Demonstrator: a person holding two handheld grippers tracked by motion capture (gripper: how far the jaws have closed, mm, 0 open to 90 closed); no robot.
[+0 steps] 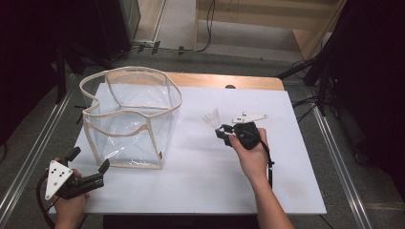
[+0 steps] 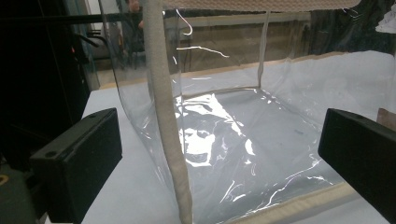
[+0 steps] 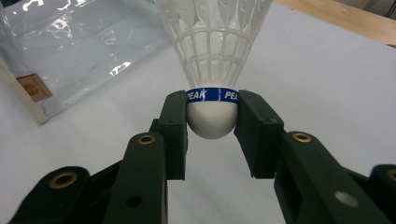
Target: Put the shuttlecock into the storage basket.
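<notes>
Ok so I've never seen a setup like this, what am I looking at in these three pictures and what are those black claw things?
A person sits at a white table and holds a hand-operated two-jaw gripper in each hand. The high view looks down from above. The other two pictures come from cameras riding on the grippers, looking along their black jaws. The right gripper is shut on the round white head of a plastic shuttlecock with a blue band. The left gripper is open, its jaws apart and holding nothing, near a corner of a clear plastic bag with beige fabric trim, which stands open on the table.
</notes>
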